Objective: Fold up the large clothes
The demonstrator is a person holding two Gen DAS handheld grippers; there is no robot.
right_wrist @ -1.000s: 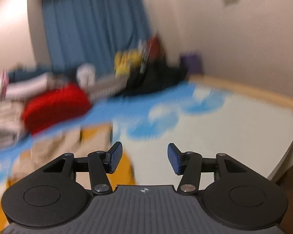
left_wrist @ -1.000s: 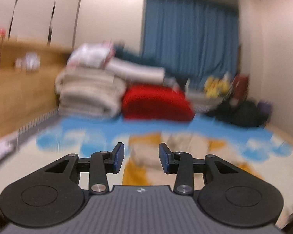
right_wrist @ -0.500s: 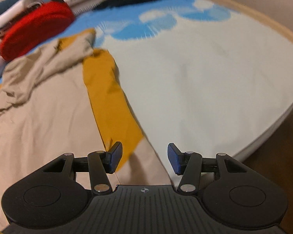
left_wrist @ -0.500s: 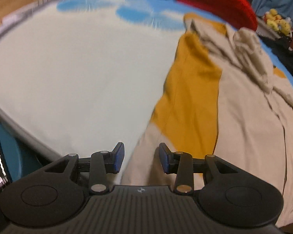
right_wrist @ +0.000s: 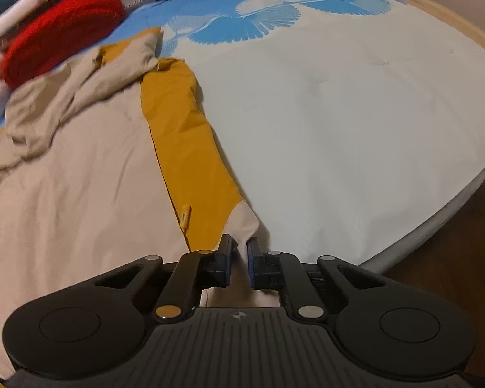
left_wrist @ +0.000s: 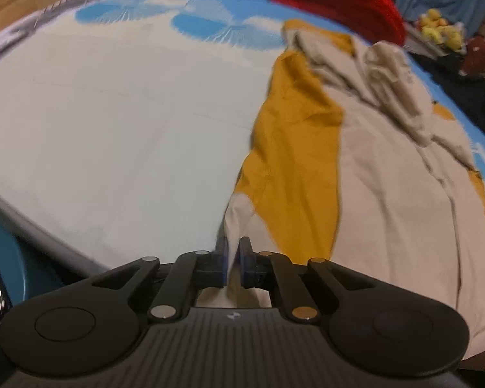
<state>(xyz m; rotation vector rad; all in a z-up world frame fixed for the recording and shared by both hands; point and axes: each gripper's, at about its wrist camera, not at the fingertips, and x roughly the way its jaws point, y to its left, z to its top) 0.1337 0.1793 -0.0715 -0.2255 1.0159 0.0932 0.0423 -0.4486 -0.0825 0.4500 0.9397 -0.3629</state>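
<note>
A large beige garment [left_wrist: 388,194] with mustard-yellow sleeves lies spread on the bed, its hood bunched at the far end. In the left wrist view, the left gripper [left_wrist: 233,249] sits at the beige cuff [left_wrist: 237,216] of one mustard sleeve [left_wrist: 294,161]. Its jaws are closing, with the cuff cloth pinched between the blue pads. In the right wrist view, the same garment [right_wrist: 80,194] fills the left side. The right gripper [right_wrist: 241,250] is at the beige cuff [right_wrist: 245,220] of the other mustard sleeve [right_wrist: 190,148], jaws closing on the cloth between them.
The pale bed sheet [left_wrist: 113,113] with blue shell prints stretches out beside each sleeve. A red cushion [left_wrist: 339,3] and piled bedding lie at the far end, and yellow plush toys [left_wrist: 439,29] sit beyond. The bed's near edge [right_wrist: 436,220] drops to a wooden floor [right_wrist: 462,274].
Both grippers dipped from facing the room down onto the bed, reached the sleeve cuffs, and their jaws went from wide apart to pinched on the cloth.
</note>
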